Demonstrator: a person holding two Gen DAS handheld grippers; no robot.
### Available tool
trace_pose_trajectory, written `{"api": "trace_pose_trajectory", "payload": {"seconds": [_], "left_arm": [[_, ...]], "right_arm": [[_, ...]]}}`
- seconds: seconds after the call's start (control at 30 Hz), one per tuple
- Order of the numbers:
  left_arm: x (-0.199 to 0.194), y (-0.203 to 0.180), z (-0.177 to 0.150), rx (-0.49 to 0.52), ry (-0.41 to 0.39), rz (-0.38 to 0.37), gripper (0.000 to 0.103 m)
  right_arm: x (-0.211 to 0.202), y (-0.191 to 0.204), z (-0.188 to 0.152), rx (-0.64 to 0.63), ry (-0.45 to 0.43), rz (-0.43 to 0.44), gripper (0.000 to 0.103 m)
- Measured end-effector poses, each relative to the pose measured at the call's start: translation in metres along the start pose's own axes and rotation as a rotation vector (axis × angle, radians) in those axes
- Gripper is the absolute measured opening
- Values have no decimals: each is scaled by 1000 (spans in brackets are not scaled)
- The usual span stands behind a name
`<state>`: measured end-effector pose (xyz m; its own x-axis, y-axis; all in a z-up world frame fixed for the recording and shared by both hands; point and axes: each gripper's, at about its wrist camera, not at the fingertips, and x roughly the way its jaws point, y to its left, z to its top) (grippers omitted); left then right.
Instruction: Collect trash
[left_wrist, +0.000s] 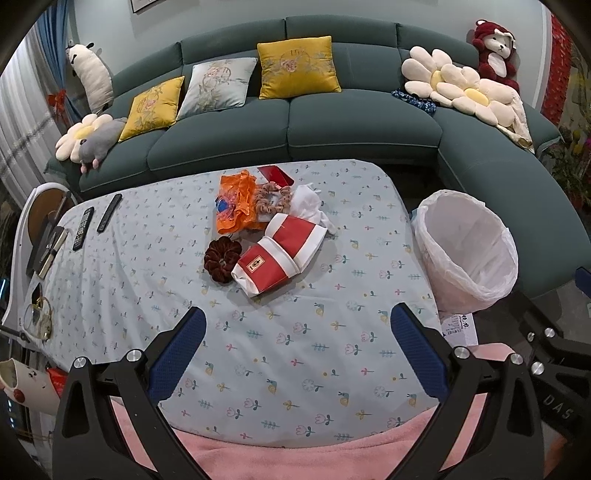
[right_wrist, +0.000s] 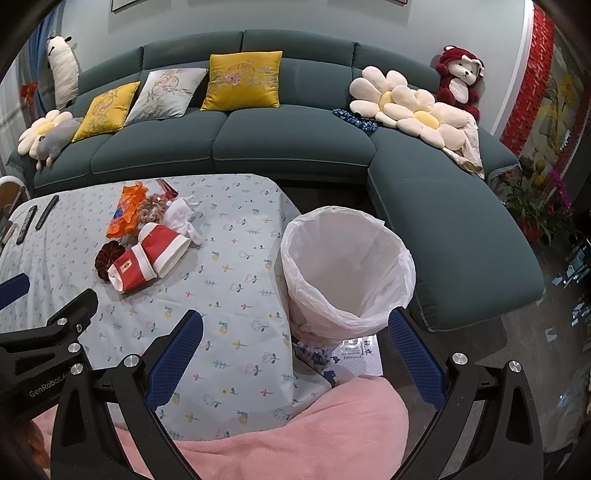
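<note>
A pile lies mid-table: a red and white paper bag (left_wrist: 280, 254) (right_wrist: 147, 258), an orange plastic bag (left_wrist: 234, 203) (right_wrist: 127, 210), crumpled white tissue (left_wrist: 310, 206) (right_wrist: 183, 216), a dark red scrunchie (left_wrist: 222, 259) (right_wrist: 109, 258), a pink scrunchie (left_wrist: 271, 199) and a red packet (left_wrist: 276, 175). A bin with a white liner (left_wrist: 467, 251) (right_wrist: 347, 269) stands off the table's right edge. My left gripper (left_wrist: 297, 350) is open and empty over the near table. My right gripper (right_wrist: 293, 354) is open and empty, near the table's right edge before the bin.
The table wears a floral cloth (left_wrist: 258, 350). Two remotes (left_wrist: 96, 218) and glasses (left_wrist: 38, 317) lie at its left. A pink blanket (right_wrist: 295, 435) covers the near edge. A green sofa (left_wrist: 295, 122) with cushions and plush toys runs behind and to the right.
</note>
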<state>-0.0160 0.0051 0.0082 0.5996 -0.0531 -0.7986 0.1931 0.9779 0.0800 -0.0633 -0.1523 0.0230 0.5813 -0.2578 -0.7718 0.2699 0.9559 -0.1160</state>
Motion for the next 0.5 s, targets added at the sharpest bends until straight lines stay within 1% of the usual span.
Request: {"api": "trace_pose_trajectory", "payload": {"seconds": [0.17, 0.23, 0.3, 0.37, 0.5], "left_arm": [[5, 12, 0, -36, 9, -9, 96], [7, 18, 0, -44, -1, -16, 96], [10, 25, 1, -45, -6, -6, 96], [15, 34, 3, -52, -10, -8, 96], [34, 63, 3, -108, 22, -10, 95]], "right_arm": [[2, 2, 2, 4, -7, -13, 96], [4, 4, 2, 4, -8, -16, 96], [8, 8, 4, 3, -6, -20, 96], [12, 12, 5, 3, -5, -20, 96], [22, 25, 10, 3, 0, -2, 96]]}}
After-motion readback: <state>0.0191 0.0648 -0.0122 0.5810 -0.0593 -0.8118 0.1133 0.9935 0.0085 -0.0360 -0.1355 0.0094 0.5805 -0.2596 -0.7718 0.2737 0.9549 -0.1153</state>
